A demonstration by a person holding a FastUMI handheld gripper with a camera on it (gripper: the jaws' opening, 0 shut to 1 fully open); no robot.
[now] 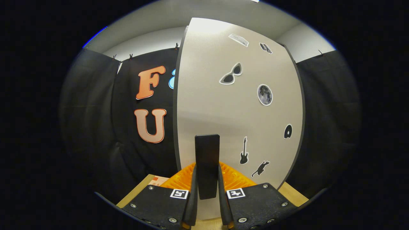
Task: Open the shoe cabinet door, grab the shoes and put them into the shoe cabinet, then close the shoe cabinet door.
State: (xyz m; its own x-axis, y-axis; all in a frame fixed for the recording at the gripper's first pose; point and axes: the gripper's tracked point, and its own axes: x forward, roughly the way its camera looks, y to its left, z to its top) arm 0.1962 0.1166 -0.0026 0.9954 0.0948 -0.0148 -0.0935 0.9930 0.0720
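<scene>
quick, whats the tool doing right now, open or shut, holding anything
Tool: shut on the door handle, a dark upright bar on the cabinet door, with a finger pressed against each side of it.

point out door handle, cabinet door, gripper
door handle (207,156): gripper view, its upper face, above the fingers.
cabinet door (207,105): gripper view, bare panel.
gripper (207,195): gripper view, between fingertips, closed on the handle.

Cloth-walled booth (96,111), stickered cabinet door (236,111)
</scene>
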